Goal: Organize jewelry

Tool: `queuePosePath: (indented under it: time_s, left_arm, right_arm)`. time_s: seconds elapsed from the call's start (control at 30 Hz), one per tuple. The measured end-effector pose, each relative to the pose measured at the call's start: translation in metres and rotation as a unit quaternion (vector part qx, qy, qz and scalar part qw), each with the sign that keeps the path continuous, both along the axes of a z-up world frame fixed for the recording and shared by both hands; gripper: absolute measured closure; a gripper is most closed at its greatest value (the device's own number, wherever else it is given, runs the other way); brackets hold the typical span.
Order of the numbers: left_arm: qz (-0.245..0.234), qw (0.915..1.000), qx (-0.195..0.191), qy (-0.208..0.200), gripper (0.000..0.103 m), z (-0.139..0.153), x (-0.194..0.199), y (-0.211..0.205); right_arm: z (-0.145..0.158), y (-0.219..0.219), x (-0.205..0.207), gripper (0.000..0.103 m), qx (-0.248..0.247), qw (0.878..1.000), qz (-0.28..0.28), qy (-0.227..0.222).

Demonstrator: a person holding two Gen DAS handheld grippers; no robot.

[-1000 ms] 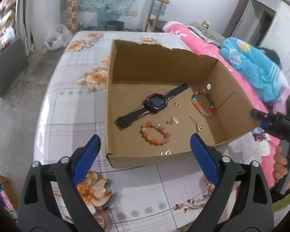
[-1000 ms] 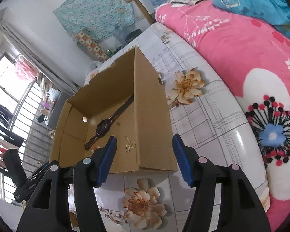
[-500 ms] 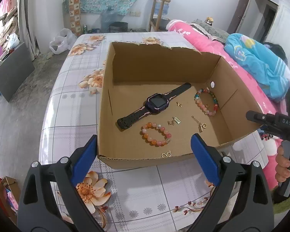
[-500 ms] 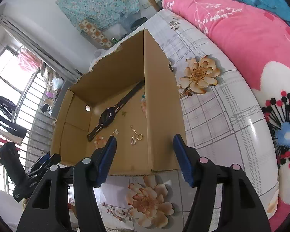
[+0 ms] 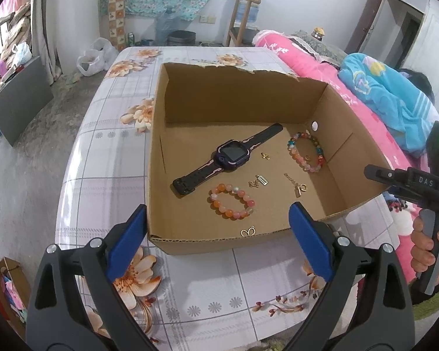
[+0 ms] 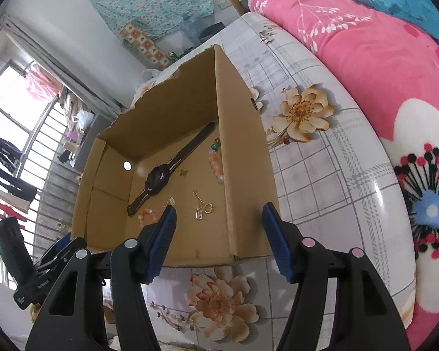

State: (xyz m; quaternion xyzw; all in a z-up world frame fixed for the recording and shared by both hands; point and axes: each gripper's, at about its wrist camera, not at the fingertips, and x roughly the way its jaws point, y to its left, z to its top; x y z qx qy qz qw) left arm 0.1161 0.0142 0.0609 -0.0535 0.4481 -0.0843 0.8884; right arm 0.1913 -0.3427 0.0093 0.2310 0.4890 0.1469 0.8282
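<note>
From the left wrist view, the cardboard box (image 5: 248,158) sits open on the flowered tabletop (image 5: 102,146), nearer the right edge, and its whole floor is on show: a dark watch (image 5: 228,158) lies slantwise across the middle, an orange bead bracelet (image 5: 232,201) sits toward the near wall, a many-coloured bead bracelet (image 5: 306,152) lies by the right wall, a gold chain with a ring (image 5: 296,184) lies between the two bracelets, small gold charms (image 5: 259,180) rest just in front of the watch, and a little gold butterfly piece (image 5: 248,232) lies right against the near wall. The left gripper (image 5: 216,241) hangs just short of that near wall, tilted down, its blue pads spread wide with nothing between them. At the right edge of this view a hand (image 5: 424,251) grips the black handle of the other tool beside the box's right corner. The right wrist view looks down over the box's right wall (image 6: 243,175), which hides part of the coloured bracelet (image 6: 216,162); the butterfly piece is not seen here. It adds the pink blanket (image 6: 380,58) beyond the table's right edge. The right gripper (image 6: 219,228) points down over the near right corner of the box, jaws apart and empty.
</note>
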Motion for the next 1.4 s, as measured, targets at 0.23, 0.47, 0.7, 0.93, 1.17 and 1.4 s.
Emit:
queuePosePath:
  time_s: [0.23, 0.47, 0.7, 0.93, 1.17, 1.4]
  left_arm:
    - [-0.001, 1.0, 0.001, -0.004, 0.012, 0.0, -0.003, 0.0]
    - [0.008, 0.9987, 0.002, -0.049, 0.011, 0.009, -0.024, 0.012]
    - [0.02, 0.9956, -0.033, -0.085, 0.008, 0.02, -0.064, 0.032]
    - [0.035, 0.9966, -0.057, -0.047, 0.008, 0.011, -0.078, 0.034]
    - [0.044, 0.9979, 0.002, -0.046, 0.008, 0.005, -0.082, 0.018]
    - [0.072, 0.9917, 0.082, -0.069, 0.008, 0.006, -0.083, 0.001]
  right_arm:
    - [-0.002, -0.002, -0.007, 0.042, 0.01, 1.0, -0.001, 0.003]
    - [0.006, -0.011, -0.027, 0.042, 0.011, 1.0, -0.013, -0.019]
    - [0.028, -0.024, -0.079, 0.034, -0.045, 0.995, -0.053, -0.065]
    - [0.035, 0.008, -0.13, 0.025, -0.136, 0.986, -0.027, -0.097]
    - [0.021, 0.049, -0.145, 0.018, -0.174, 0.98, 0.014, -0.097]
    - [0.026, 0.071, -0.142, 0.009, -0.188, 0.976, 0.013, -0.113]
